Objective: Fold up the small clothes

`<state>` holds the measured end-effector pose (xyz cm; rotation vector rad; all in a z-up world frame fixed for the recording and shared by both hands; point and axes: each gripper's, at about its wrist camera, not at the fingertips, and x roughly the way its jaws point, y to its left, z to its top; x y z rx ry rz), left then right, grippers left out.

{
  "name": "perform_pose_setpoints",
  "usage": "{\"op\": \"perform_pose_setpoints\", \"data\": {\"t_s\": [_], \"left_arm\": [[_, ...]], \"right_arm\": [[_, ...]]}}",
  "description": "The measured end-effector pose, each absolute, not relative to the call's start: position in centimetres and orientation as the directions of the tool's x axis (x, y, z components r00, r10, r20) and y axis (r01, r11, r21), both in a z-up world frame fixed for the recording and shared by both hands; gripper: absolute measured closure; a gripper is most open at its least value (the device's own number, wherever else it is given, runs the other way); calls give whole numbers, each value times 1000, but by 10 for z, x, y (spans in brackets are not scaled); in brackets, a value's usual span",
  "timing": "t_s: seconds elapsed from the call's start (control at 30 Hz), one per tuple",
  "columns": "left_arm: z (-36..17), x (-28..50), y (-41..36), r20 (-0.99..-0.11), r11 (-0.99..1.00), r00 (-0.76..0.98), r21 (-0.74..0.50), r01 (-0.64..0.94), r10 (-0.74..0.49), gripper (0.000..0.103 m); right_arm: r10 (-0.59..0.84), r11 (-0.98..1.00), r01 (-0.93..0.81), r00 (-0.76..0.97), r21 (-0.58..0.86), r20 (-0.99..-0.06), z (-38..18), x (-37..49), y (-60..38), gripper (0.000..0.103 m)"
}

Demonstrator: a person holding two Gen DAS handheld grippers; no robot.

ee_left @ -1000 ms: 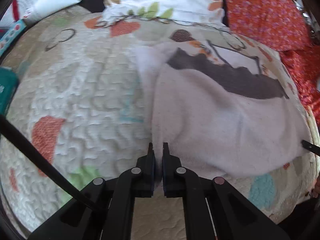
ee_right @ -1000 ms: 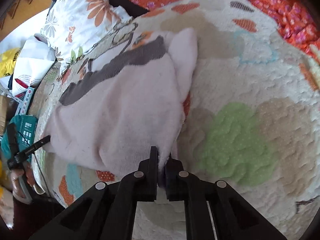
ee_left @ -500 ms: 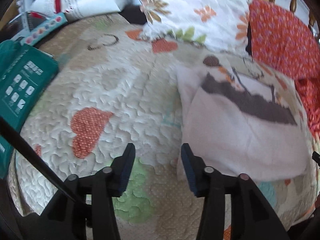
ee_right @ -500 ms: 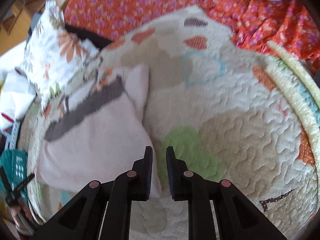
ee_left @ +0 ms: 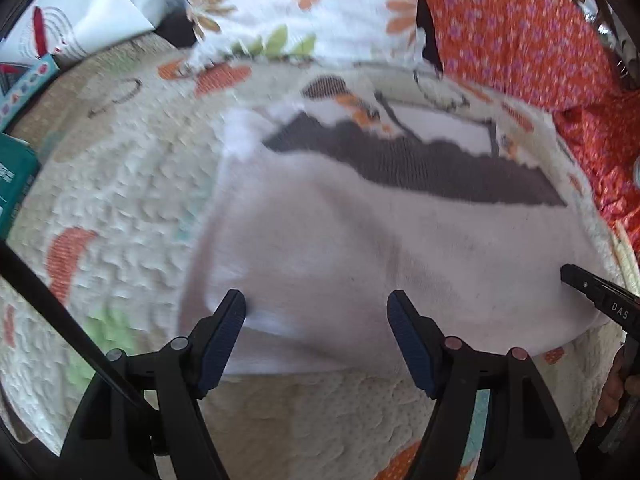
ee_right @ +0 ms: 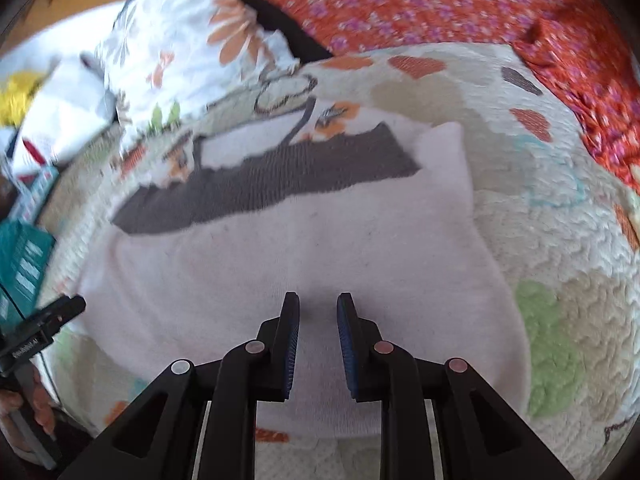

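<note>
A small pale pink garment (ee_left: 360, 248) with a dark grey band along its far edge lies folded on a quilted bed cover (ee_left: 120, 184). It also shows in the right wrist view (ee_right: 280, 256). My left gripper (ee_left: 316, 308) is wide open and empty, its fingertips over the garment's near left edge. My right gripper (ee_right: 318, 308) is open a little and empty, over the garment's near middle. The right gripper's tip shows in the left wrist view (ee_left: 576, 276) at the garment's right edge. The left gripper shows at the left edge of the right wrist view (ee_right: 52, 316).
A floral pillow (ee_left: 304, 8) and an orange patterned blanket (ee_left: 520, 28) lie behind the garment. A teal box (ee_right: 24, 264) and white bags (ee_left: 72, 20) sit at the bed's left side. The quilt's green patch (ee_right: 552, 344) lies right of the garment.
Both grippers let go of the garment's corners and opened. They pulled back, then moved in over the garment's near edge. The garment now lies flat, folded in half.
</note>
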<state>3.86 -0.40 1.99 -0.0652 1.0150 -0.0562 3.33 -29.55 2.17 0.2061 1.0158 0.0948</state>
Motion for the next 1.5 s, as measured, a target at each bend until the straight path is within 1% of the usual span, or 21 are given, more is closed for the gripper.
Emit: {"op": "perform_pose_setpoints", "data": {"t_s": [0.07, 0.27, 0.33, 0.4, 0.43, 0.5, 0.53, 0.6, 0.67, 0.73, 0.87, 1.2, 1.37, 1.43, 1.5], "left_arm": [[11, 41, -9, -856, 998, 513, -63, 11, -60, 31], [3, 39, -21, -847, 1000, 531, 0, 13, -7, 26], [2, 38, -21, -844, 1000, 537, 8, 12, 0, 23], [1, 36, -19, -839, 1000, 544, 13, 9, 7, 20], [0, 36, -18, -838, 1000, 546, 13, 7, 7, 20], [2, 35, -18, -840, 1000, 542, 9, 8, 3, 20], [3, 35, -18, -842, 1000, 539, 7, 11, 0, 20], [9, 31, -15, -841, 1000, 541, -14, 17, -21, 20], [17, 25, -12, -829, 999, 558, -38, 20, -43, 20], [28, 17, -6, -803, 1000, 596, -25, 8, -25, 20], [39, 8, 6, -776, 1000, 631, 19, -21, 28, 20], [40, 10, 25, -783, 997, 619, 12, -76, 57, 20], [35, 14, 24, -793, 996, 604, 33, -88, 79, 20], [34, 15, 24, -797, 995, 598, 32, -90, 80, 20], [32, 17, 24, -803, 995, 591, 30, -90, 78, 20]], "right_arm": [[155, 982, 8, 532, 188, -832, 17, 34, -293, 80], [158, 981, 5, 552, 193, -818, 14, 36, -296, 66], [168, 979, -1, 558, 203, -812, 14, 38, -294, 57], [185, 977, -13, 560, 214, -808, 13, 39, -290, 41], [187, 977, -20, 561, 212, -807, 13, 39, -287, 37], [178, 982, -44, 564, 186, -807, 12, 39, -276, 22], [169, 984, -54, 566, 169, -807, 11, 40, -272, 19], [139, 990, -83, 573, 112, -808, 8, 38, -260, 9], [100, 993, -113, 571, 43, -815, 3, 37, -247, 1], [67, 994, -113, 578, 2, -813, 0, 36, -241, 0], [55, 996, -84, 590, 7, -806, -1, 37, -242, 0], [58, 997, -82, 587, 12, -808, -1, 33, -242, 0], [58, 996, -86, 593, 8, -803, 1, 28, -242, 0], [63, 996, -83, 588, 17, -807, 6, 28, -244, 4], [82, 996, -77, 602, 45, -794, 16, 24, -250, 13]]}}
